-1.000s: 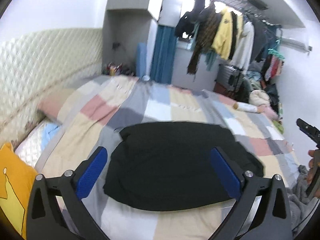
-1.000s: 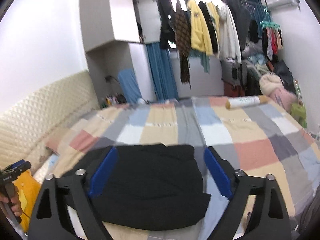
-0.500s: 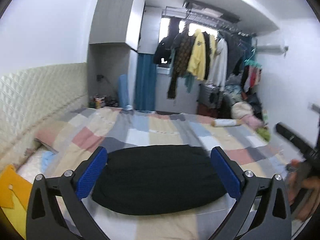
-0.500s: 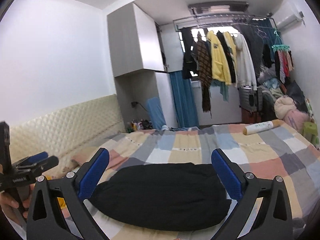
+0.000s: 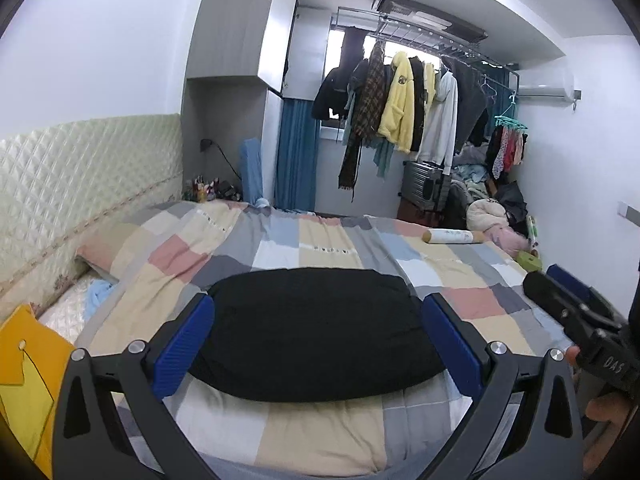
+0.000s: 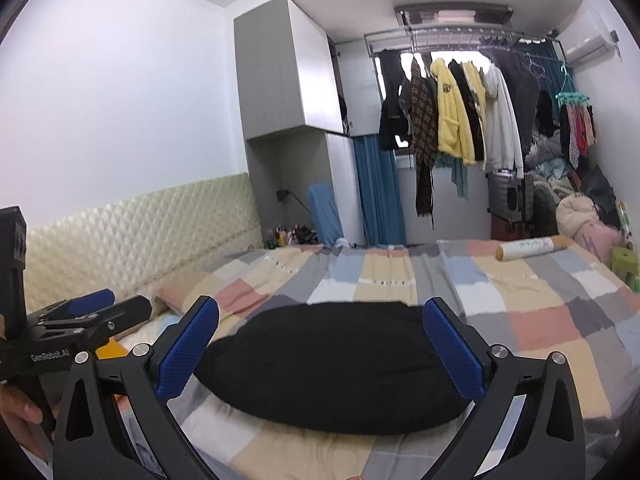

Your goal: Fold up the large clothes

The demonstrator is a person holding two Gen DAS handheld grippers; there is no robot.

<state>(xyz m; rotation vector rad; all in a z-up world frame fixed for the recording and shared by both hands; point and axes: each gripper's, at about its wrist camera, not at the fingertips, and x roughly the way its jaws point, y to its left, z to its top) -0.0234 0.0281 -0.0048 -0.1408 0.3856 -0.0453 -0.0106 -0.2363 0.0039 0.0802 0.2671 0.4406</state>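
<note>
A black garment (image 5: 316, 332) lies folded into a flat oblong on the patchwork bed cover (image 5: 320, 240); the right wrist view shows the black garment (image 6: 332, 360) too. My left gripper (image 5: 318, 344) is open, held back from the near edge of the garment, touching nothing. My right gripper (image 6: 320, 346) is also open and empty, back from the cloth. The right gripper (image 5: 576, 312) appears at the right edge of the left wrist view, and the left gripper (image 6: 92, 312) at the left edge of the right wrist view, each held by a hand.
A padded cream headboard (image 5: 80, 176) runs along the left. A yellow cushion (image 5: 24, 380) sits at the near left. A rolled cylinder (image 5: 452, 236) lies on the far right of the bed. Hanging clothes (image 5: 400, 112) and a pile of laundry (image 5: 488, 208) fill the back.
Both grippers have drawn back and tilted up from the garment, so more of the room shows. The black garment lies unmoved on the bed. Both stay open.
</note>
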